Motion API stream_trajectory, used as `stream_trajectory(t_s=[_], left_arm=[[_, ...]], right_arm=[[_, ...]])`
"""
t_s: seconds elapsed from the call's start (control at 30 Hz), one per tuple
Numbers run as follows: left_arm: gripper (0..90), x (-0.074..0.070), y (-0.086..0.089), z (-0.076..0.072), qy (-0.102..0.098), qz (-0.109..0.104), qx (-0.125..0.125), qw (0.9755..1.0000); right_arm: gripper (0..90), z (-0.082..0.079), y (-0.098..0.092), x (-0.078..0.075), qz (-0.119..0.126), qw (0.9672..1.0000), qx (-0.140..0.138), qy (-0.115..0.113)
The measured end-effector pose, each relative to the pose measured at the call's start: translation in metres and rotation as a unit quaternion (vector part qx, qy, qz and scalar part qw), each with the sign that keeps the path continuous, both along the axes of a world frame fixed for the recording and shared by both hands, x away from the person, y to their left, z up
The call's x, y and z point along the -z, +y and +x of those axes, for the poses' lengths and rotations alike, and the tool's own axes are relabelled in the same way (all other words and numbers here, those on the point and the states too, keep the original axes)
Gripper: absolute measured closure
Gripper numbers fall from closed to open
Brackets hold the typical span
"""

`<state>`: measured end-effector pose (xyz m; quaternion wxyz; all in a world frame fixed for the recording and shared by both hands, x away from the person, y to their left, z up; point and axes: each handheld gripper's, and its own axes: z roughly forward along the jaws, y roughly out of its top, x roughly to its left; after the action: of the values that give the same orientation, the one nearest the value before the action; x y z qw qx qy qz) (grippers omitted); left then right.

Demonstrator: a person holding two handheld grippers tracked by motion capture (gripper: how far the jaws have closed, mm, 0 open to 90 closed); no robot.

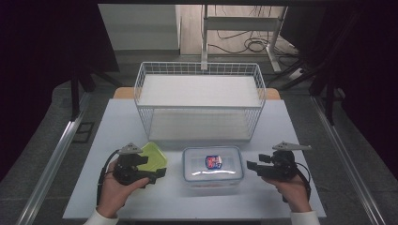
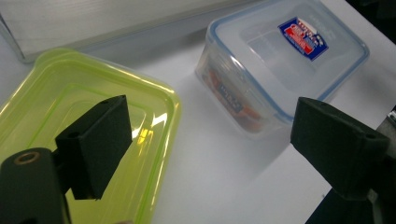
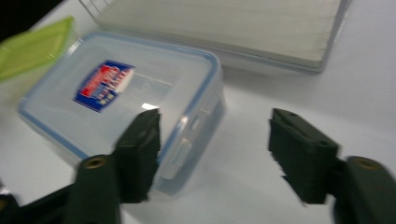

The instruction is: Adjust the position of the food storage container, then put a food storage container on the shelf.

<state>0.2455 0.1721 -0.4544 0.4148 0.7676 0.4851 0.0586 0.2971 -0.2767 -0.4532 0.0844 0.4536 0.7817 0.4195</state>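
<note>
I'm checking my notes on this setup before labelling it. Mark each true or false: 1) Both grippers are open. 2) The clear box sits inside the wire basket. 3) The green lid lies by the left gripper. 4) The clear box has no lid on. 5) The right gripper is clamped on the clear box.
1) True: the left gripper and right gripper both have their jaws apart.
2) False: the clear box sits on the table, in front of the wire basket.
3) True: the green lid is there.
4) False: its lid is on.
5) False: it is open beside the box.
</note>
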Motion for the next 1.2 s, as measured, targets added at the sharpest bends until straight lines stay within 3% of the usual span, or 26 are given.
stream_trajectory(t_s=[0.17,0.5,0.57,0.7,0.8,1.1,1.2], left_arm=[[8.9,-0.001,-0.013,-0.001,0.006,-0.008,0.009,0.9999],[7.5,0.007,-0.034,0.009,0.034,-0.031,0.025,0.9986],[7.4,0.009,-0.044,0.014,0.047,-0.042,0.028,0.9976],[7.0,0.011,-0.053,0.019,0.055,-0.041,0.030,0.9972],[7.0,0.012,-0.056,0.024,0.064,-0.060,0.034,0.9956],[6.8,0.022,-0.067,0.035,0.085,-0.071,0.033,0.9933],[7.3,0.027,-0.071,0.035,0.098,-0.082,0.031,0.9913]], right_arm=[[23.9,-0.002,0.001,-0.002,0.010,0.9999,-0.010,0.001],[22.8,0.004,0.006,-0.004,0.021,0.9996,-0.021,0.002],[22.8,0.005,0.007,-0.003,0.019,0.9995,-0.024,0.004],[22.8,0.005,0.007,-0.003,0.017,0.9997,-0.019,0.003],[22.8,0.005,0.009,-0.005,0.016,0.9997,-0.017,-0.001],[22.8,0.006,0.004,-0.003,0.016,0.9998,-0.015,-0.001],[22.8,0.003,0.000,-0.002,0.015,0.9999,-0.007,-0.003]])
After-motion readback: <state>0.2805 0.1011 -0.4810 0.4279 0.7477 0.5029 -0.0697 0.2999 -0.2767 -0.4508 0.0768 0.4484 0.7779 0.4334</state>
